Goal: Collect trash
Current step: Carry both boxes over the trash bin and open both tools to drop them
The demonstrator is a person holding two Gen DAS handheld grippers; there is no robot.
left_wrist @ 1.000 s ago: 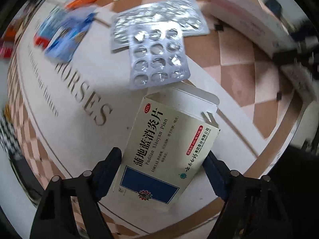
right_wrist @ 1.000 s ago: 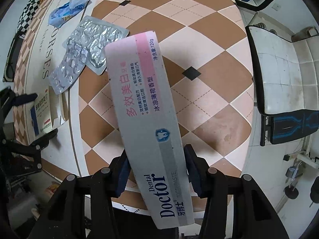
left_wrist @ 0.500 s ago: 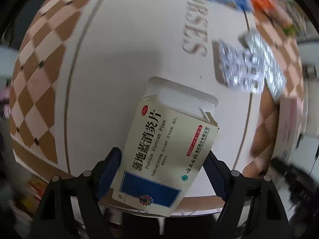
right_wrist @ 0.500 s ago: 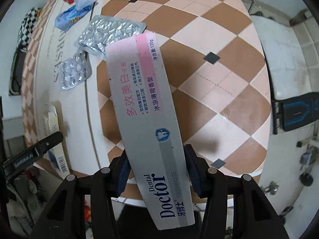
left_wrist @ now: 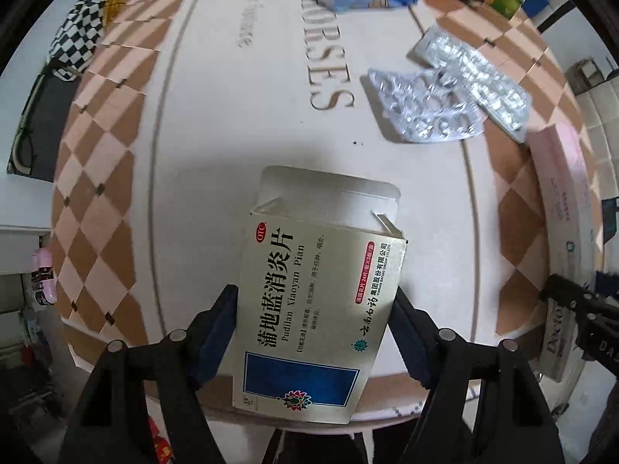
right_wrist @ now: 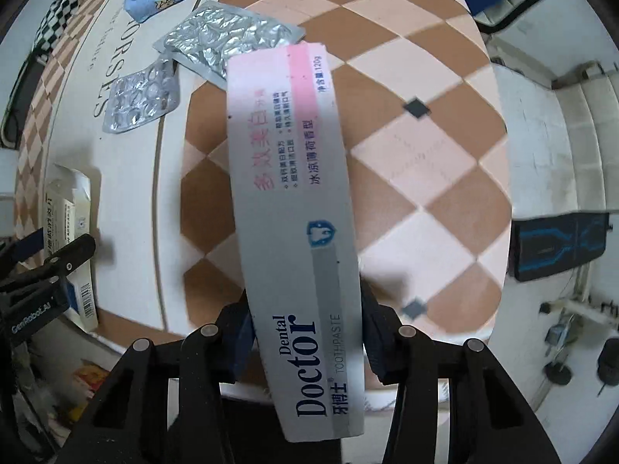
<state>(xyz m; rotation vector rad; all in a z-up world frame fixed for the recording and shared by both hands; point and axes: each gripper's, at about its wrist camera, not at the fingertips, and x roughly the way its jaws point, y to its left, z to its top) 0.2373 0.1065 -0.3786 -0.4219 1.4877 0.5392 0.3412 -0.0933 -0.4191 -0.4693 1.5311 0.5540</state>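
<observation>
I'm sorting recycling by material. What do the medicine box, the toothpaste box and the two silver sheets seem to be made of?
Medicine box: thin glossy printed cardboard, with a folded open flap. Toothpaste box: matte printed cardboard, with crisp edges. Silver sheets: likely crinkled foil and plastic blister packs, shiny and bubbled.

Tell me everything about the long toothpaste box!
The long grey-and-pink cardboard toothpaste box reads "Dental Doctor TOOTHPASTE" in dark blue, with a blue shield logo and Chinese print. It looks closed and undented. The right tongs pinch its near end from both sides, holding it above the brown-and-cream checkered table, pointing away.
</observation>
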